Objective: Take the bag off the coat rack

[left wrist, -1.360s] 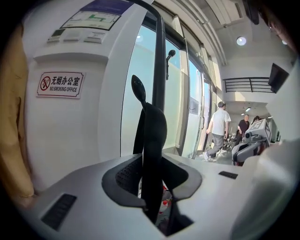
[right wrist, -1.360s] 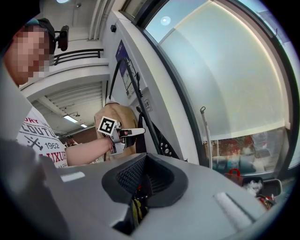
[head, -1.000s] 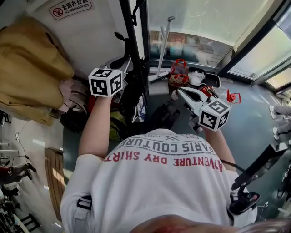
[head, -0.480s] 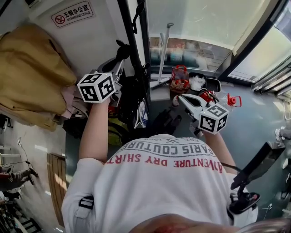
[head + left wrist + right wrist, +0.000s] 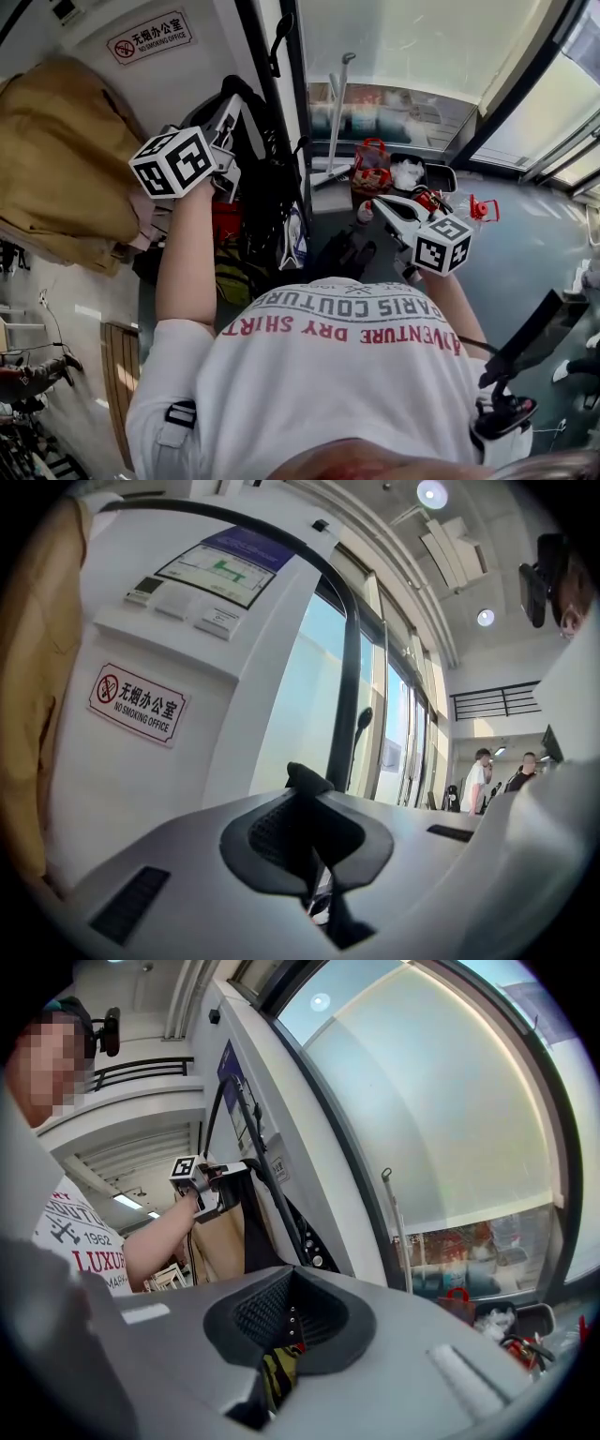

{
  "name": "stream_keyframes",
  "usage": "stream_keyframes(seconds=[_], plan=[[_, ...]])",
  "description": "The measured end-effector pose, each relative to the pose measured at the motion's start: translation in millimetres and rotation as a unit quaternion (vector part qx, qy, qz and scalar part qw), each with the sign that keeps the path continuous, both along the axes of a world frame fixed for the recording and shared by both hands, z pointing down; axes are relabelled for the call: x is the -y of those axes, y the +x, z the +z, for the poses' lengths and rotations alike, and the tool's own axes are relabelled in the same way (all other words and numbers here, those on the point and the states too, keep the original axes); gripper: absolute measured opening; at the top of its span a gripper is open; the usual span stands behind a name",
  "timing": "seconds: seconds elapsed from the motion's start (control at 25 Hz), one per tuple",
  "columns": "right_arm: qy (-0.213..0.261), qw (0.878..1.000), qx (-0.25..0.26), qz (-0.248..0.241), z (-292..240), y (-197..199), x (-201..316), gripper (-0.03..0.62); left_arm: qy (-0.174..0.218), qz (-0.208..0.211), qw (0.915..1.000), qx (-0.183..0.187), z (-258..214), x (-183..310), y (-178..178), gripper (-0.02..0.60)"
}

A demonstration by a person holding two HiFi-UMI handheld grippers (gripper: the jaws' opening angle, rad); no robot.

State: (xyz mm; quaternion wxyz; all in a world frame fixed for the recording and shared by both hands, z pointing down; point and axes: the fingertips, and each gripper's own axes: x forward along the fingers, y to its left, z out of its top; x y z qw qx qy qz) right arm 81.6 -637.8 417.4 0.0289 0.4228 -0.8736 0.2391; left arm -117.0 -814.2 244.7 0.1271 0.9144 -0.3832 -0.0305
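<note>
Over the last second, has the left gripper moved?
Yes. In the head view the left gripper has shifted up-left, toward the no-smoking sign, tongs shut on the bag strap.

In the head view, a white rectangular no-smoking sign with a red ring (image 5: 150,37) is fixed to the white wall at eleven o'clock. A large mustard-yellow cloth garment (image 5: 66,159) hangs below it at ten. At one o'clock a red container with a hoop handle (image 5: 372,164) stands just beside a black bin holding crumpled white paper (image 5: 412,173). A thin grey pole (image 5: 337,112) rises near them. A slatted wooden panel (image 5: 114,370) lies at eight o'clock.
</note>
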Motion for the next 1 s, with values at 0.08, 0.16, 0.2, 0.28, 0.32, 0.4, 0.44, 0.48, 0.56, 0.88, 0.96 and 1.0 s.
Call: stream_keyframes(seconds=[0.08,0.16,0.2,0.28,0.32,0.4,0.44,0.48,0.56,0.88,0.96,1.0], plan=[[-0.002,1.0,0.001,0.002,1.3,2.0,-0.5,0.002,0.01,-0.008,0.9998,-0.014,-15.4,5.3,-5.6,0.008],[-0.002,1.0,0.001,0.002,1.9,2.6,-1.6,0.002,0.016,-0.022,0.9993,-0.027,-27.2,10.6,-15.9,0.008],[-0.002,1.0,0.001,0.002,2.2,2.6,-2.1,0.002,0.017,-0.03,0.9988,-0.034,-31.1,12.8,-22.5,0.008],[-0.002,1.0,0.001,0.001,2.4,1.6,-2.6,0.002,0.017,-0.043,0.998,-0.043,-33.3,13.7,-34.6,0.008],[-0.001,1.0,0.001,0.0,2.3,0.7,-2.8,0.002,0.017,-0.046,0.9978,-0.045,-31.3,11.7,-38.6,0.008],[0.0,1.0,0.002,-0.003,1.4,-1.7,-3.0,0.002,0.015,-0.045,0.998,-0.042,-22.3,3.6,-41.9,0.008],[0.001,1.0,0.002,-0.004,1.1,-3.3,-3.1,0.002,0.014,-0.045,0.9982,-0.039,-16.0,-1.5,-42.3,0.008],[0.002,1.0,0.001,-0.006,1.2,-5.0,-3.4,0.002,0.013,-0.046,0.9983,-0.034,-9.2,-7.1,-43.0,0.008],[0.001,1.0,-0.001,-0.013,3.3,-8.4,-5.3,0.002,0.009,-0.05,0.9983,-0.027,8.6,-18.5,-45.7,0.008],[-0.007,0.999,-0.004,-0.043,10.6,-21.7,-25.0,0.002,-0.05,-0.068,0.9964,0.002,99.4,-74.4,-53.5,0.008],[-0.007,0.999,-0.004,-0.051,11.0,-24.1,-34.0,0.002,-0.06,-0.071,0.9955,0.015,114.8,-95.9,-53.2,0.008],[-0.007,0.998,-0.005,-0.056,11.5,-25.1,-39.5,0.002,-0.064,-0.072,0.9951,0.021,120.7,-107.6,-52.2,0.008]])
